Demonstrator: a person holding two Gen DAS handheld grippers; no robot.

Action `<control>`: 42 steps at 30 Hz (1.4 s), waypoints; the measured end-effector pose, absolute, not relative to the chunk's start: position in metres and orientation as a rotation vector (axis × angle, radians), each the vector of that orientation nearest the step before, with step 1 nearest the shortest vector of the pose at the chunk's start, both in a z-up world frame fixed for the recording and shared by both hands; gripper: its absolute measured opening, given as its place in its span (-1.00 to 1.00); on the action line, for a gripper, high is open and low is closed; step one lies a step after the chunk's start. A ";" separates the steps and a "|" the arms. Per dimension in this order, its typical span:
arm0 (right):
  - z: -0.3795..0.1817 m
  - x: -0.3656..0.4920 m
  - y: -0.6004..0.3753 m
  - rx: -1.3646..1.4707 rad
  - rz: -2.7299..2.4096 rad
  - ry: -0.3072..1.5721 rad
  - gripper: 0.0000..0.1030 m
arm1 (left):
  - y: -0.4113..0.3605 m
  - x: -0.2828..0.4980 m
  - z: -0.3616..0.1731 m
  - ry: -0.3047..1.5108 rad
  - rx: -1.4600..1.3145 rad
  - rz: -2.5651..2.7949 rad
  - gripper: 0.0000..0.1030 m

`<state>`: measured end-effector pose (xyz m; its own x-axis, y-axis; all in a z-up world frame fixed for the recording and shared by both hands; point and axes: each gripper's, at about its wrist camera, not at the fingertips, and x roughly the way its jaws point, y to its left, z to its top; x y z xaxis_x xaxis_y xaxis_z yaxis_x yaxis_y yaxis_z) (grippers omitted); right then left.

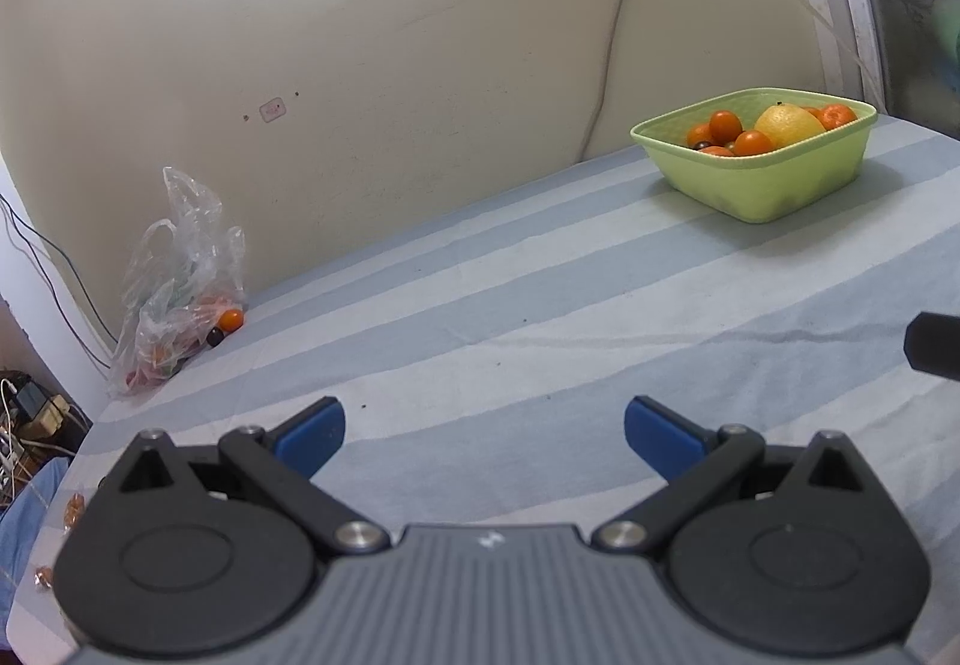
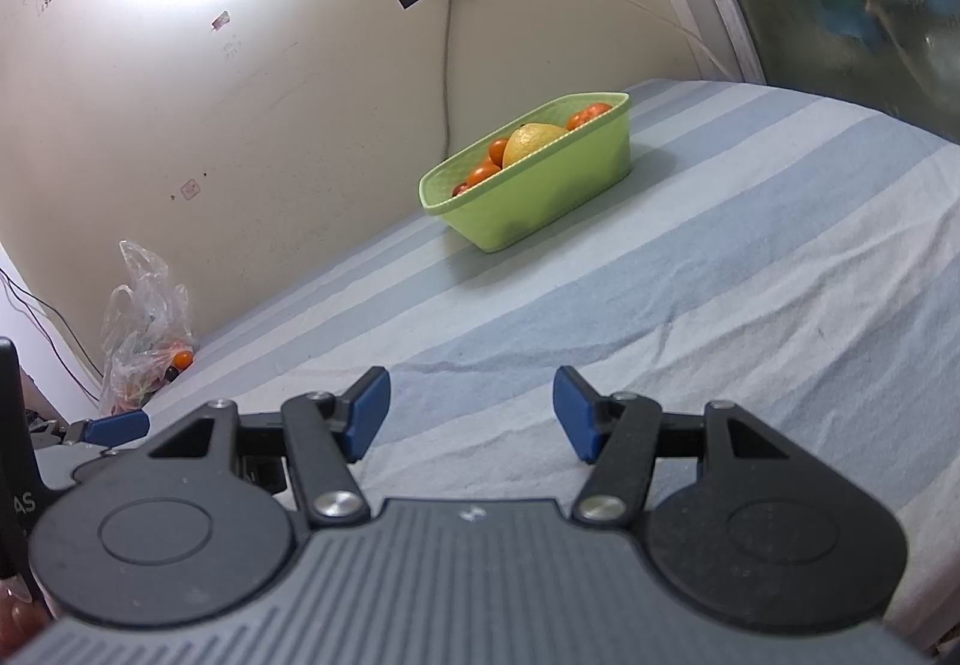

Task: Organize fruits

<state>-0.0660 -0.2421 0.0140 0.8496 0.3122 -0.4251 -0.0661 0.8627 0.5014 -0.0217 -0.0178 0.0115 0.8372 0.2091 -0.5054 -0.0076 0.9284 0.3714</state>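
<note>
My left claw (image 1: 485, 431) and my right claw (image 2: 471, 413) both hang open and empty over the near part of the striped bed (image 1: 540, 305), blue pads apart with only sheet between them. The green basin (image 1: 762, 179) of oranges and one yellow citrus (image 1: 789, 125) sits toward the bed's far right corner by the wall. A clear plastic bag (image 1: 180, 293) with small fruits slumps at the far left edge.
</note>
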 end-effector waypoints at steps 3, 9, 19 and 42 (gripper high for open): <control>0.014 -0.066 -0.243 0.494 0.210 0.522 0.22 | -0.018 -0.022 0.011 0.571 0.367 0.118 1.00; 0.014 -0.066 -0.243 0.494 0.211 0.522 0.22 | -0.018 -0.022 0.011 0.572 0.367 0.118 1.00; 0.014 -0.065 -0.244 0.493 0.216 0.523 0.22 | -0.019 -0.021 0.011 0.573 0.366 0.119 1.00; 0.020 -0.068 -0.239 0.425 0.217 0.461 0.22 | -0.012 -0.019 0.010 0.583 0.351 0.095 1.00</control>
